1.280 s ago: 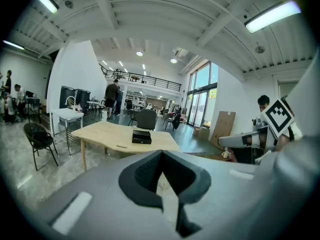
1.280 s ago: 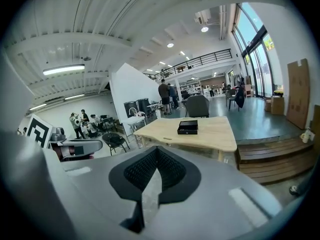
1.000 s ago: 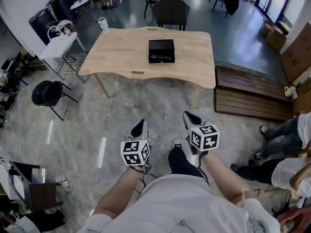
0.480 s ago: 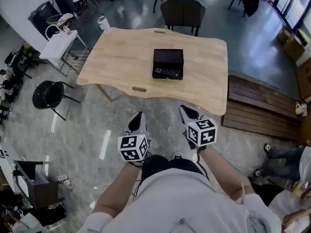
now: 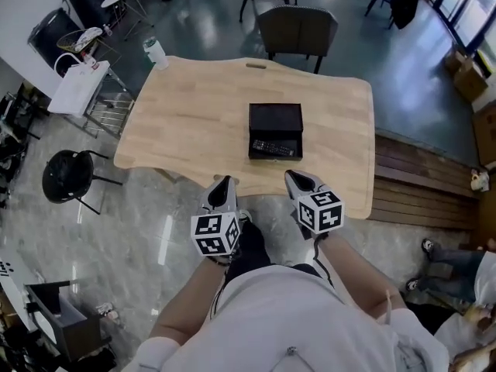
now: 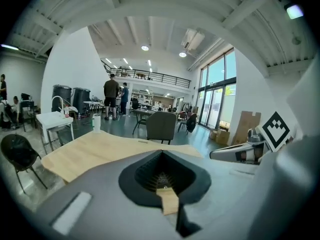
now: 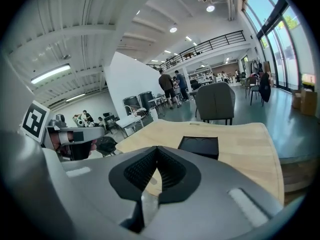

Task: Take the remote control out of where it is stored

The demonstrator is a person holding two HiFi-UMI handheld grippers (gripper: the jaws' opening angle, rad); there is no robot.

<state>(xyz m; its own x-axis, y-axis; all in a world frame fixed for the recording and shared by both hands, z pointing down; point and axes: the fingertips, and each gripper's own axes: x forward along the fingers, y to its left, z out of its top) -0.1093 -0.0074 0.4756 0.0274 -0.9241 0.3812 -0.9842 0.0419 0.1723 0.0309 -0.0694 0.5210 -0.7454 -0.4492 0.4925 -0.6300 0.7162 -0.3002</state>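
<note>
The remote (image 5: 273, 147) lies crosswise in the near part of an open black box (image 5: 275, 117) that sits on the bench (image 5: 186, 115), toward its near right side. Both tongs are held short of it, at the bench's near edge and above the floor (image 5: 147, 215). The left tongs (image 5: 225, 183) point at the edge to the left of the box. The right tongs (image 5: 297, 178) point at the edge just right of the box. The remote is ahead of them, roughly between their two lines and closer to the right pair, touching neither.

Each pair of tongs is closed, its dark pads meeting at the tip with nothing between them; each gripper view shows this plainly.

The remote itself shows in the head view alone. The right gripper view catches the box from low down, as a dark slab on the wood just past its tips, its inside hidden. The left gripper view looks across the bare left part of the bench to a cup (image 5: 155, 51) at the far corner, a grey chair (image 5: 297, 28) behind the bench, and people (image 6: 112, 91) standing farther back in the hall. Each gripper view also takes in the other tongs at its edge.
</note>
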